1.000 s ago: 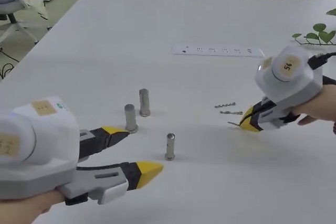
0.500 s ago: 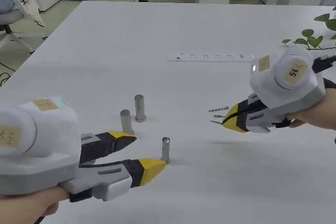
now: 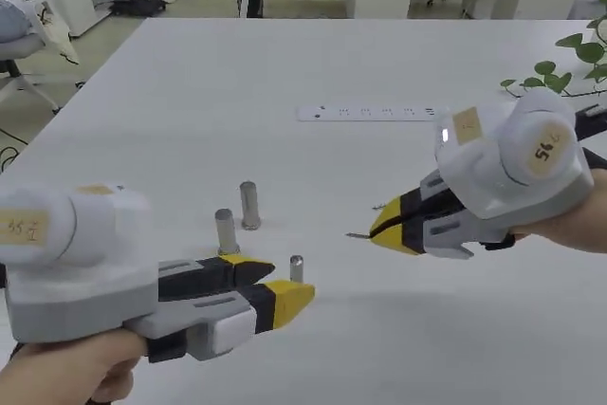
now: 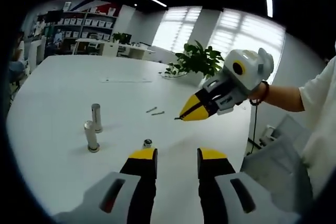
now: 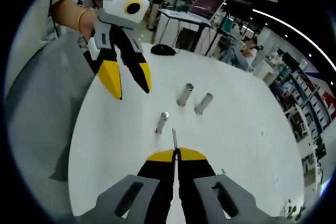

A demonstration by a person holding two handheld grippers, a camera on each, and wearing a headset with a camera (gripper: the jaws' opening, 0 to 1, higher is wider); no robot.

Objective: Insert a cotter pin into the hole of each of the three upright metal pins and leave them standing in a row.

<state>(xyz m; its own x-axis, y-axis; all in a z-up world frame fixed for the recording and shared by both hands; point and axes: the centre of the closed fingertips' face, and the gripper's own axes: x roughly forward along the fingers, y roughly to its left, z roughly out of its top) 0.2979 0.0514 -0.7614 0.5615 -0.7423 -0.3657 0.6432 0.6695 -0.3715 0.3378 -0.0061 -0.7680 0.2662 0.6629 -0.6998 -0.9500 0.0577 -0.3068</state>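
Early going: none of the three metal pins (image 3: 248, 206) looks fitted yet. The right gripper (image 5: 177, 155) pinches one cotter pin (image 5: 174, 139), with the nearest metal pin (image 5: 162, 121) at its 12 o'clock. The left gripper (image 4: 177, 155) gapes wide and empty. Two spare cotter pins (image 4: 155, 111) wait on the table (image 4: 58, 87).

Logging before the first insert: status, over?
Right tool shut on cotter pin, pointing toward near metal pin. Left tool open, empty, close beside it, may crowd. Two other metal pins upright too.
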